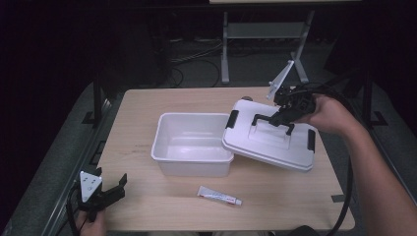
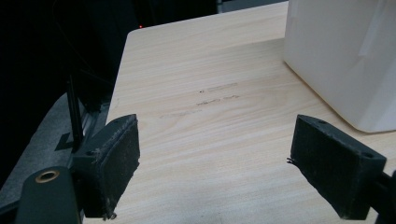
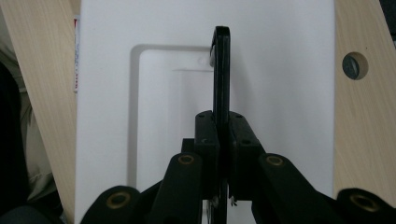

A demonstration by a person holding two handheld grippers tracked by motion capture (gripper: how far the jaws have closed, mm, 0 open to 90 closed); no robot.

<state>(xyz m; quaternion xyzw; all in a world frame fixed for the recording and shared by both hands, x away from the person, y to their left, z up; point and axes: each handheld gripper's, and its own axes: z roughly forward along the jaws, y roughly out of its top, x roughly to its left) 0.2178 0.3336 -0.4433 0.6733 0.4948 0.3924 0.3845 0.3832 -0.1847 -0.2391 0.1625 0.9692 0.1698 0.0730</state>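
From the left, we rest our left gripper [image 1: 112,189] wide open and empty near the table's corner, while our right gripper [image 1: 284,117] pinches the black handle [image 3: 221,70] of the stiff, light lid [image 1: 269,140], tilted on the bin's [image 1: 192,142] right rim

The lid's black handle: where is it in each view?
High view: black handle right of centre, on the white lid, in the right claw.
Right gripper view: upright at centre, clamped.
Left gripper view: not in it.
Shared landmark: wooden table.
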